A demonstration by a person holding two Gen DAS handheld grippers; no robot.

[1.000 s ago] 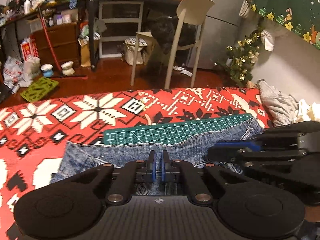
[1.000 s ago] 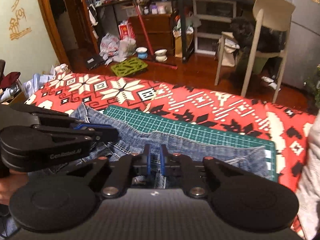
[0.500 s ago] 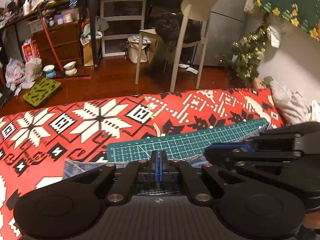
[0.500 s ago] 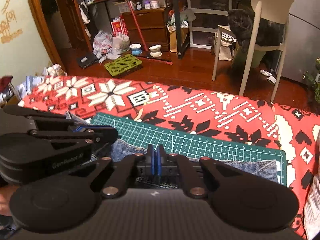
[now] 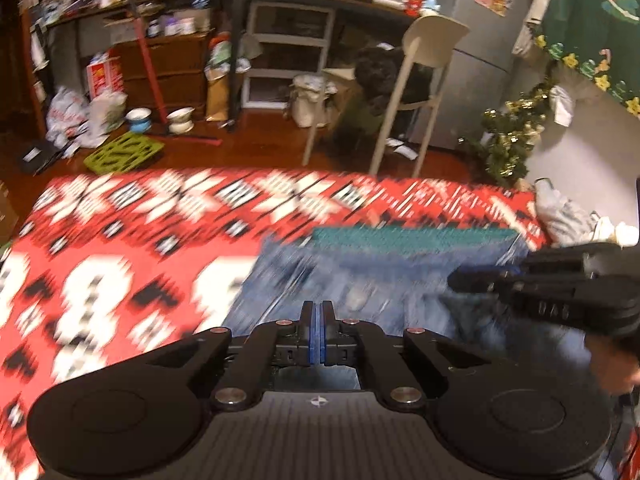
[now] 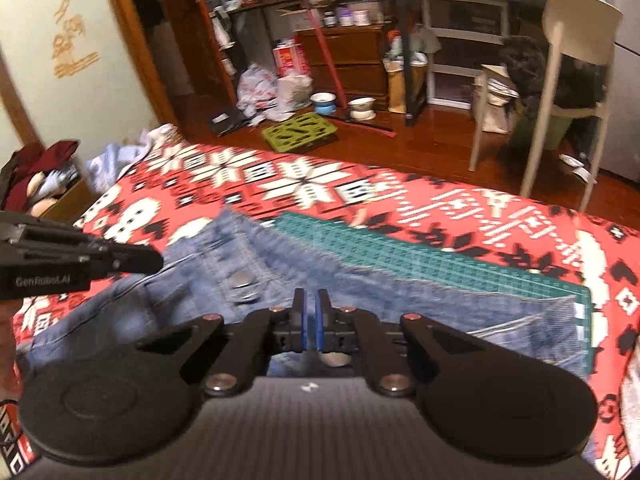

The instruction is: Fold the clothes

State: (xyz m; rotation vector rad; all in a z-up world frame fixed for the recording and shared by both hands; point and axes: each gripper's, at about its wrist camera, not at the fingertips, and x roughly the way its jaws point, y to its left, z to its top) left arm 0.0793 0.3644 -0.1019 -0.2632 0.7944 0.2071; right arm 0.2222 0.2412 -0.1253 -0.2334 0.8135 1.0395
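Blue denim jeans lie spread across the red patterned blanket and the green cutting mat; they also show, blurred, in the left wrist view. My left gripper is shut above the jeans, with nothing visible between its pads. My right gripper hovers over the denim with a narrow gap between its pads and nothing in it. Each gripper shows in the other's view, the right gripper at the right edge and the left gripper at the left edge.
A grey garment pile lies at the blanket's far right. Beyond the bed are a white chair with a black cat, a cluttered desk, a green crate and a small Christmas tree.
Both grippers have lifted and swung left, off the jeans' near edge. More denim now lies flat over the mat. The right pads have parted slightly.
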